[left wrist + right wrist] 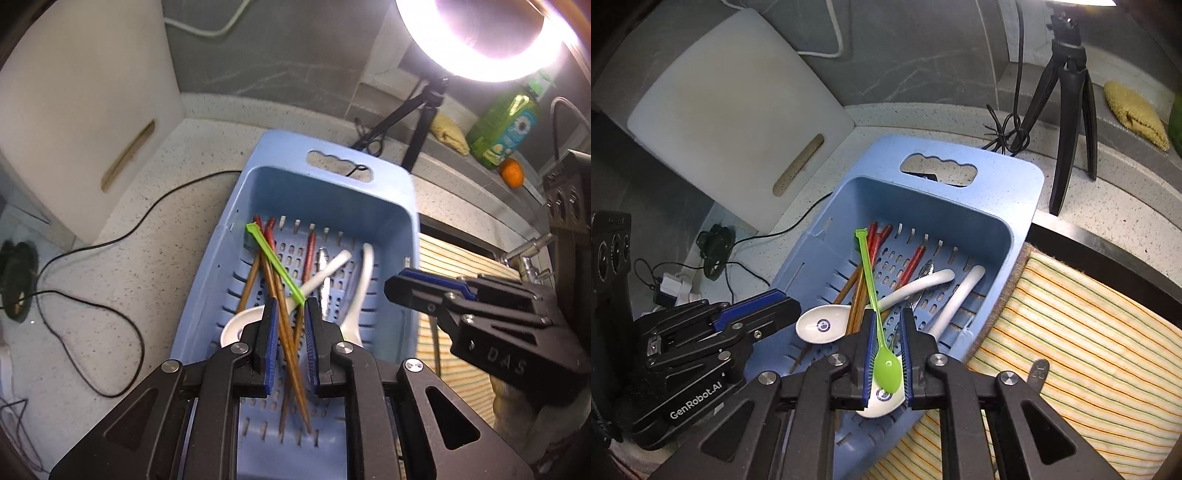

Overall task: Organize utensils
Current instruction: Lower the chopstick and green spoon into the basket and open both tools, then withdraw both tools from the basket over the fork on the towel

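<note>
Step in hand: we judge we are sorting the mixed utensils in the blue basket (1015, 206), starting with the green spoon (875, 295).
Where things lie: the basket sits on the speckled worktop (155, 229), its right side next to a striped cloth (1089, 332). In it are brown chopsticks (291, 354) crossed in a heap, two white spoons (822, 326) and the green spoon lying slantwise over them all.
Doing it well: we should take the green spoon alone, gripping its thin stem just above the bowl, and lift straight up so that its far end slides off the chopsticks without dragging them. The chopsticks are crossed, so we would gather them at one end afterwards.
Right claw: the right claw (886, 354) is partly open, its fingers either side of the green spoon's bowl. We cannot tell whether the pads touch it; a gap shows on the right side.
Left claw: the left claw (290, 332) is partly open over the chopsticks, which run between its fingers; it appears to clamp nothing.
Risk: the spoon's smooth plastic may slip or pivot if pinched on the bowl.
</note>
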The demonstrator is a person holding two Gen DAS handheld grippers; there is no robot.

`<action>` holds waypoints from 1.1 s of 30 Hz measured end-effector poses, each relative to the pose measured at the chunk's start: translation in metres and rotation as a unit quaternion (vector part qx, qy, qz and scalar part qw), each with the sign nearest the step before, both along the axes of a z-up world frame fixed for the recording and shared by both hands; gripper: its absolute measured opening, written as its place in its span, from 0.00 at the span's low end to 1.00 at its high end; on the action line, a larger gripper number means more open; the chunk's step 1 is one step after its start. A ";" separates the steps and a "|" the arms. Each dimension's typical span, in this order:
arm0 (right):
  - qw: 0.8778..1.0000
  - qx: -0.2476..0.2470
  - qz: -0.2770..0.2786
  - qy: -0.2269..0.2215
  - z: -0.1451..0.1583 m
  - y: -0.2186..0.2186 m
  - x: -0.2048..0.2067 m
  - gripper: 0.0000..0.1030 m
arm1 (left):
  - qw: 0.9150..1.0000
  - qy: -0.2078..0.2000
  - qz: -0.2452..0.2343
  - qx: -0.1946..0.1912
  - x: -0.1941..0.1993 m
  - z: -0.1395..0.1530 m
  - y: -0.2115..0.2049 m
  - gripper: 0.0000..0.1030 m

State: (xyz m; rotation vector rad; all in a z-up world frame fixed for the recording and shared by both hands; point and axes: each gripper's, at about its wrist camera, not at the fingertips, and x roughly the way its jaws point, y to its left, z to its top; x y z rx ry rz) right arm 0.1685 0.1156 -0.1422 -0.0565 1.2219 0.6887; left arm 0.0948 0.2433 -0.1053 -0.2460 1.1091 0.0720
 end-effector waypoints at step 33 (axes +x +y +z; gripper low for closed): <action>0.991 0.057 -0.014 -0.119 0.048 -0.153 -0.042 0.60 | 0.999 -0.043 0.003 0.027 -0.095 0.028 -0.117 0.46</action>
